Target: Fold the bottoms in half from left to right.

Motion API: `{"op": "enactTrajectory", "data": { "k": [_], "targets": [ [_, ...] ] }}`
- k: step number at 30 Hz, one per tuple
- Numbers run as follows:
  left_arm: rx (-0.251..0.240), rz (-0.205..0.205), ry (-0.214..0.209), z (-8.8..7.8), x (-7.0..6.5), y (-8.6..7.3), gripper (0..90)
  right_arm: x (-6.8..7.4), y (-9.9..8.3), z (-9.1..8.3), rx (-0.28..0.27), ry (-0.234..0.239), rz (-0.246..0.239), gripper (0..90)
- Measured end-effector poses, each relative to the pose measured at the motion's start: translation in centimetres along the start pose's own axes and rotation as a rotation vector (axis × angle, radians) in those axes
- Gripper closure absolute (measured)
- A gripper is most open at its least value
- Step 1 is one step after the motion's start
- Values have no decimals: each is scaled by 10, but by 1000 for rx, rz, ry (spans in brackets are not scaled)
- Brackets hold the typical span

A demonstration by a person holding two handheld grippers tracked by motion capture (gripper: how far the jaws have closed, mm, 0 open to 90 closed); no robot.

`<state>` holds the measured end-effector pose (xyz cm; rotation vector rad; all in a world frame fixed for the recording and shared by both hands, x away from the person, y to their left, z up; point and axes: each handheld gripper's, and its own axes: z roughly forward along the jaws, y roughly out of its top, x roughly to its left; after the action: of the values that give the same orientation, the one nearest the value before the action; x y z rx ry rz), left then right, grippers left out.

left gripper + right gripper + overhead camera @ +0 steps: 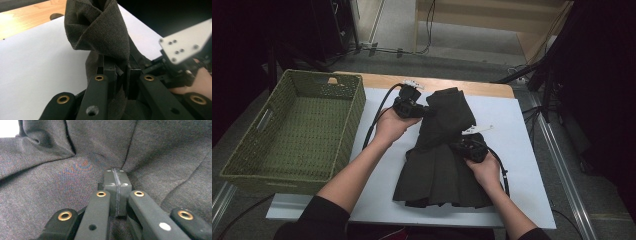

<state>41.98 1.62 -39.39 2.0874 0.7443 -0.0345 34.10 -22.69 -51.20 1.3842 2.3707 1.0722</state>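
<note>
Left gripper [424,111], jaws pinching the dark garment's [439,165] raised far end; right gripper [462,146], jaws pressed together mid-garment, its long axis running toward the person.

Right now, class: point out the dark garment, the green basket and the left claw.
dark garment [437,170], high view, its spread lower panel.
green basket [357,107], high view, its right wall.
left claw [122,75], left gripper view, between its tips.

Black 2-jaw left gripper [421,111] and right gripper [462,146], matte links with brass-ringed pivots, each trailing a black cable; grey 3-cornered plate [186,41] with small screws; dark sleeves [319,219] pushed up the forearms
</note>
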Motion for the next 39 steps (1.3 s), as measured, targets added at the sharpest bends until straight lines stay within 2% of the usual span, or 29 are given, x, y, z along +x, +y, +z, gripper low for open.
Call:
{"op": "enactTrajectory", "data": {
  "k": [5,9,18,22,27,31,35,39],
  "targets": [
    [-8,10,-12,-1,-6,-3,839,-2,4,-7,18,14,26,875],
    [2,19,-10,-4,-8,-4,839,-9,6,-24,-15,17,46,875],
    [5,32,-27,-11,-15,-8,839,-26,-5,-51,-37,-13,76,875],
    [4,42,-36,-15,-18,-11,839,-32,-11,-49,-21,-30,91,875],
    [1,26,-71,-16,-21,-16,841,-39,-16,-36,10,-60,85,875],
    [0,36,-91,-17,-27,-22,842,-45,-18,-31,7,-55,115,875],
    [1,35,-129,-17,-33,-28,843,-47,-20,-28,3,-51,105,876],
    [4,43,-147,-18,-40,-35,843,-49,-22,-28,-3,-44,111,876]
  ]
}}
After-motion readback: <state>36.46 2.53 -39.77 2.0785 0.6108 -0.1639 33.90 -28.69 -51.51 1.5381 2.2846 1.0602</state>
